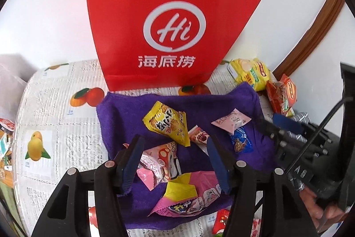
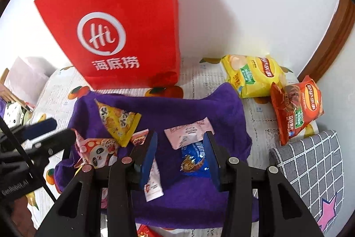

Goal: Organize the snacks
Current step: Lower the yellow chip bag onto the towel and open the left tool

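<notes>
Blue-padded left gripper (image 1: 175, 148) jaws are held apart over pink snack packets (image 1: 155, 161), gripping nothing; right gripper (image 2: 180, 152) jaws are parted above the blue cookie packet (image 2: 193, 159) on the purple towel (image 2: 188, 108).

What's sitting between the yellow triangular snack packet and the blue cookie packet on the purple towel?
In the left wrist view, a small red-and-white candy packet lies between the yellow triangular packet and the blue cookie packet, on the purple towel.
</notes>
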A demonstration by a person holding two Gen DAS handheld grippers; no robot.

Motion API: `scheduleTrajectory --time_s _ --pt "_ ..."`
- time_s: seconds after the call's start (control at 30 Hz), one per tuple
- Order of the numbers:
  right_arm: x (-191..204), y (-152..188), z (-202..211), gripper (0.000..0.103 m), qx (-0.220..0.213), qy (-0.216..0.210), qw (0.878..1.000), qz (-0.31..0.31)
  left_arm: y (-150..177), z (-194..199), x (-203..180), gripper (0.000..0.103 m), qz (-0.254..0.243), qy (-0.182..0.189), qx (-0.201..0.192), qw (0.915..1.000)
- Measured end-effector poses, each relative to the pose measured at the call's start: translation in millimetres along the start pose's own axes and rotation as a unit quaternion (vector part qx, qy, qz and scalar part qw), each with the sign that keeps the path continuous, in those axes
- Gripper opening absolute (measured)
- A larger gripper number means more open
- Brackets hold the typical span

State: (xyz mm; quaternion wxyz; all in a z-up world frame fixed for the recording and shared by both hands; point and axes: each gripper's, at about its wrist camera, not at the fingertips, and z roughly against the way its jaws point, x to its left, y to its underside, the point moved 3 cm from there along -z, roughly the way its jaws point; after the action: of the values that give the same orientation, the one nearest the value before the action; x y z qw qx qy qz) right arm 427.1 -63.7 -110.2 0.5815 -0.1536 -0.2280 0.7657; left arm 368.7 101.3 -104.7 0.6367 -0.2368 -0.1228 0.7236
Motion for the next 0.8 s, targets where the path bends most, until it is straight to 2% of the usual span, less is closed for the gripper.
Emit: scheduleTrajectory --time_s 0.2,0.4,0.57,0.7,0.8 --pt "11 13 10 0.043 0.000 -0.013 1.000 0.008 -2 11 1 0.060 0.003 0.004 -0.016 0.9999" --pt "-9 35 22 0.043 -0.003 -0.013 1.000 -0.020 -2 20 2 0.061 0.009 0.009 -0.026 0.9996" --pt "-28 65 29 0.044 0.004 -0.028 0.999 -0.045 -1 33 -5 0.061 0.003 0.021 -0.039 0.9990" --pt "-30 91 29 0.043 0.018 -0.021 0.999 -0.034 0 44 -11 0.061 -0.004 0.034 -0.047 0.9983" --pt "-27 112 32 0.043 0.025 -0.036 0.999 -0.025 2 51 -16 0.061 -0.009 0.041 -0.053 0.9977"
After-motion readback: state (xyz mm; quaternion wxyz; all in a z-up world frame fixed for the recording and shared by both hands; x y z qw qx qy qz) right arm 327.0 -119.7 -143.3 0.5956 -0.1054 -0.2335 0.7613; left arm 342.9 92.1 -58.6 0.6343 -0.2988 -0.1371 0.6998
